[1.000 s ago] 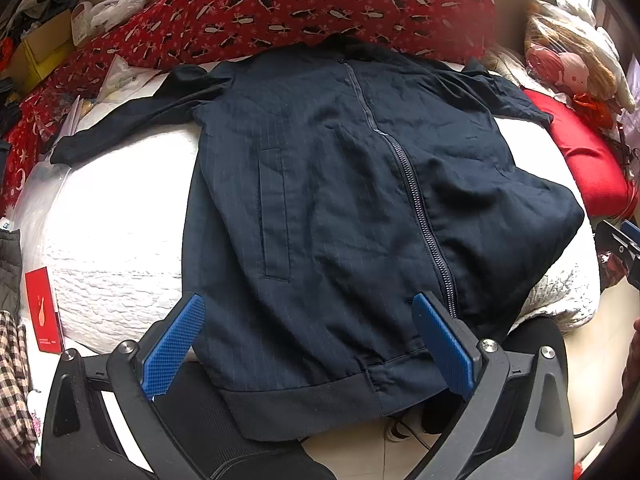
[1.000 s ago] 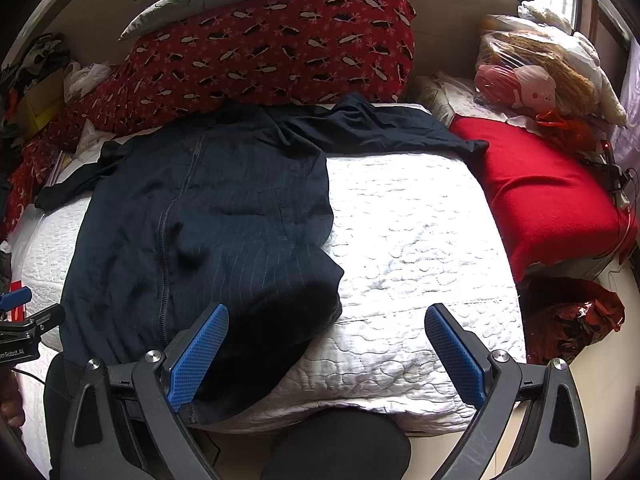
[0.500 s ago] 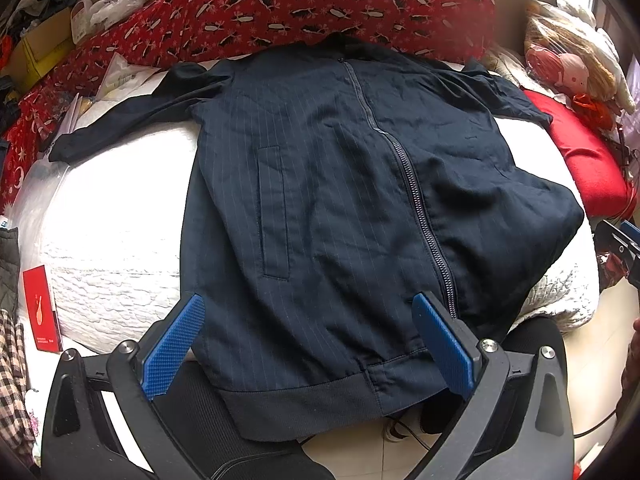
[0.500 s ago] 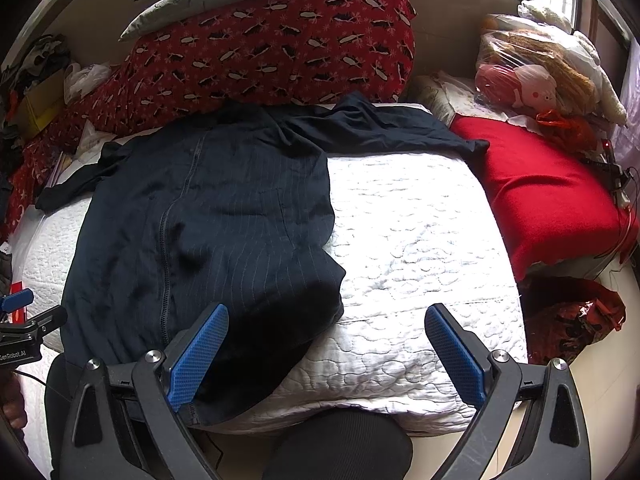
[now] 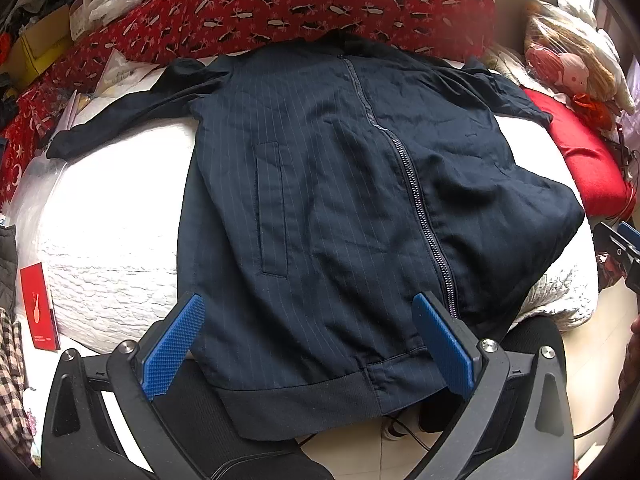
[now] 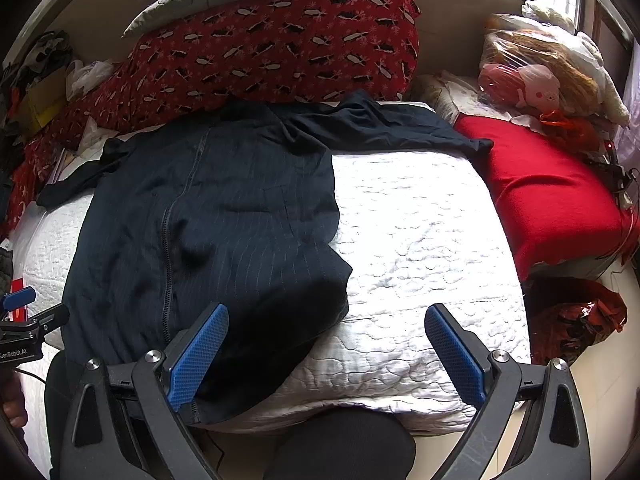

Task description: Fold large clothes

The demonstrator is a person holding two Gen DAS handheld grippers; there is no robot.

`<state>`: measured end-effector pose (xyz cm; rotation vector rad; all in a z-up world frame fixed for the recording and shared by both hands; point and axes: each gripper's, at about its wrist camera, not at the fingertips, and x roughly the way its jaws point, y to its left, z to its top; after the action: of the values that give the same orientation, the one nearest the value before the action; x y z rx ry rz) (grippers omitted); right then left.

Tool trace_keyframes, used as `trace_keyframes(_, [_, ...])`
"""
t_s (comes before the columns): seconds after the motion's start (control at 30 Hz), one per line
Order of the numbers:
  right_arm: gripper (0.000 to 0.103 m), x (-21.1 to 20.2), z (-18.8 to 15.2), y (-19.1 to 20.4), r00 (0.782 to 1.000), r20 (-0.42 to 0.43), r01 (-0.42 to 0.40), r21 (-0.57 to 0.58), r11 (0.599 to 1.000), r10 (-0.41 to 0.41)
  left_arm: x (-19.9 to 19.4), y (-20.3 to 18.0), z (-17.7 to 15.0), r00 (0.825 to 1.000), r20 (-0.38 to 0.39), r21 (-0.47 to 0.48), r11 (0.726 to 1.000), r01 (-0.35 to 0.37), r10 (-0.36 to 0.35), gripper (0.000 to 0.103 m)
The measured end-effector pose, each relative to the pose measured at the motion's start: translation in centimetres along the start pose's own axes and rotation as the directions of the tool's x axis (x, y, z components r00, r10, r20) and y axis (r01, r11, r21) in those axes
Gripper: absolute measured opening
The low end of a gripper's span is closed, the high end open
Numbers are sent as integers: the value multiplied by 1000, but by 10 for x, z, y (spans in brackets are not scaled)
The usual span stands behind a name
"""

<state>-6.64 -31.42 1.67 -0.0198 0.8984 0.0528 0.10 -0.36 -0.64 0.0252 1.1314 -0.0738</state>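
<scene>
Navy jacket (image 5: 340,208): soft, limp, likely slippery; you should pinch the ribbed hem (image 5: 304,404). Left gripper (image 5: 308,340), right gripper (image 6: 326,350): fingers spread, holding nothing

I count one jacket (image 5: 340,208) spread on the bed (image 6: 420,240), with one zip (image 5: 416,200) and one pocket (image 5: 272,208) showing. Behind the jacket sits one patterned red bolster (image 6: 272,44); right of it, one plain red cushion (image 6: 552,196). Two grippers: left (image 5: 308,340) and right (image 6: 326,354), four blue pads (image 5: 174,346).
</scene>
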Motion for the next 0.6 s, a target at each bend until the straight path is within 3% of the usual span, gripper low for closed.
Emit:
trace_keyframes(0.43, [99, 5, -1, 2, 1000, -5, -16, 0, 1000, 16, 5, 4, 2, 1000, 10, 6, 1000, -13, 12, 103])
trace_keyframes(0.6, [99, 14, 0, -16, 999, -18, -39, 48, 998, 40, 15, 41, 7, 999, -39, -88, 996, -17, 14, 103])
